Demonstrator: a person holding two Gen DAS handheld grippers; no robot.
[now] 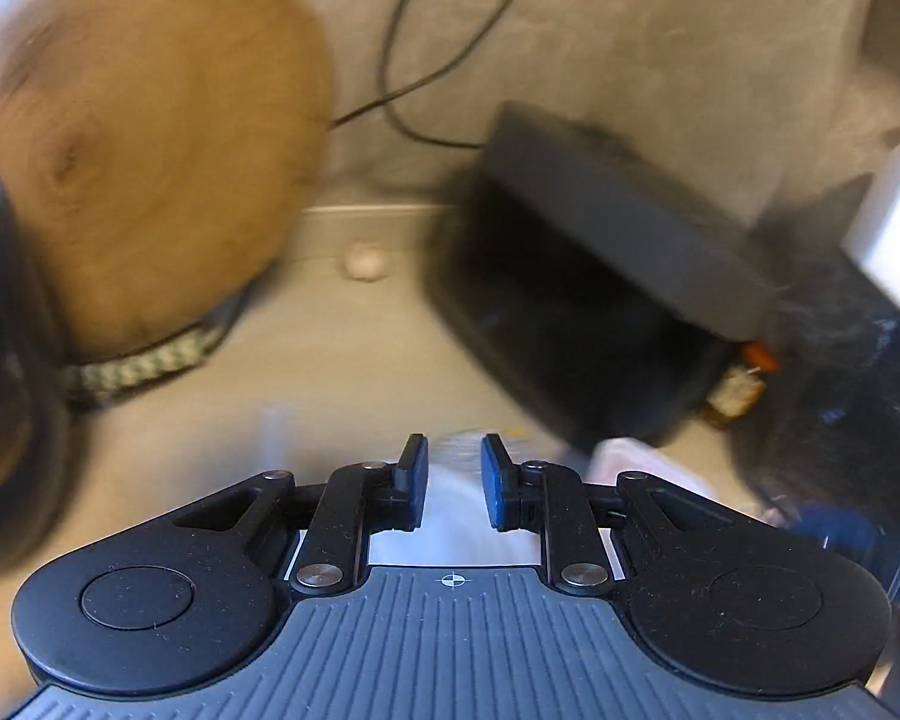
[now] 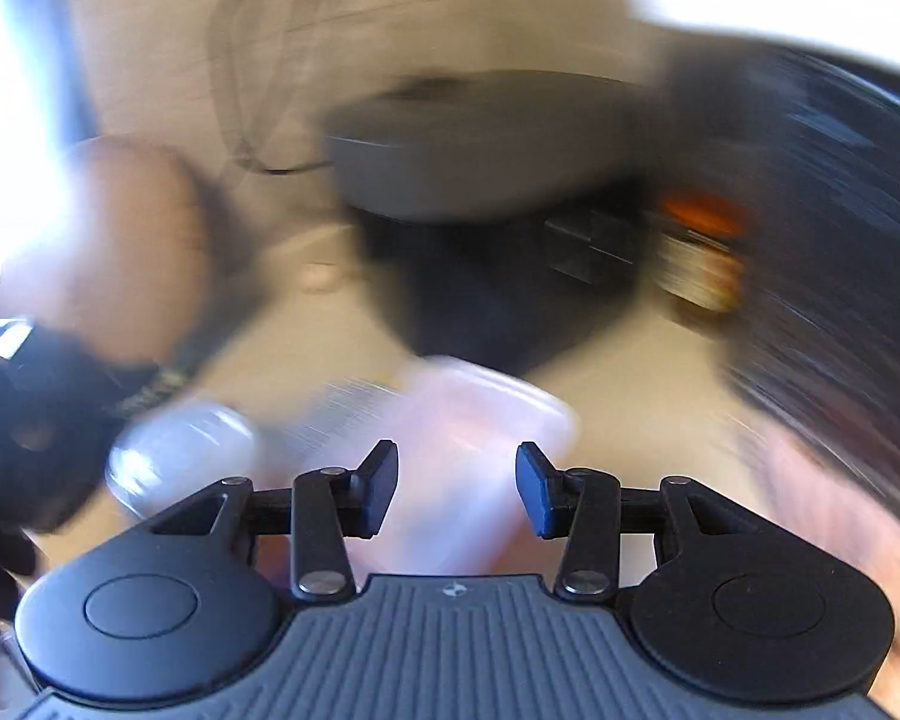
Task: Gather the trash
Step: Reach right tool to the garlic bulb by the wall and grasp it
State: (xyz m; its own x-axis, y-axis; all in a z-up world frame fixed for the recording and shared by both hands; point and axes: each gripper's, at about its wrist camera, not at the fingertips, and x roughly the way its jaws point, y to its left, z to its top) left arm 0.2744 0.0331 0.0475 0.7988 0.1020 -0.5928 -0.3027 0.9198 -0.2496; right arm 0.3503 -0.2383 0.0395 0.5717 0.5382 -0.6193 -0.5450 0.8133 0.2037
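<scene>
My left gripper [image 1: 453, 450] has its jaws partly closed around a pale, crinkled piece of clear plastic trash [image 1: 453, 486]; blur hides whether the pads press it. A dark bin [image 1: 570, 324] with its grey lid [image 1: 618, 210] raised stands just ahead and to the right. My right gripper [image 2: 457, 462] is open above a clear pinkish plastic container [image 2: 480, 420] on the floor. A clear plastic bottle [image 2: 180, 450] lies to its left. The bin [image 2: 510, 300] and its lid [image 2: 480, 144] also show ahead in the right wrist view, heavily blurred.
A round wooden table top [image 1: 138, 138] fills the left. A small bottle with an orange cap [image 1: 744, 384] lies beside the bin, next to a black bag [image 1: 840, 372]. A black cable [image 1: 402, 78] runs over grey carpet. A small beige ball [image 1: 364, 261] lies by the floor edge.
</scene>
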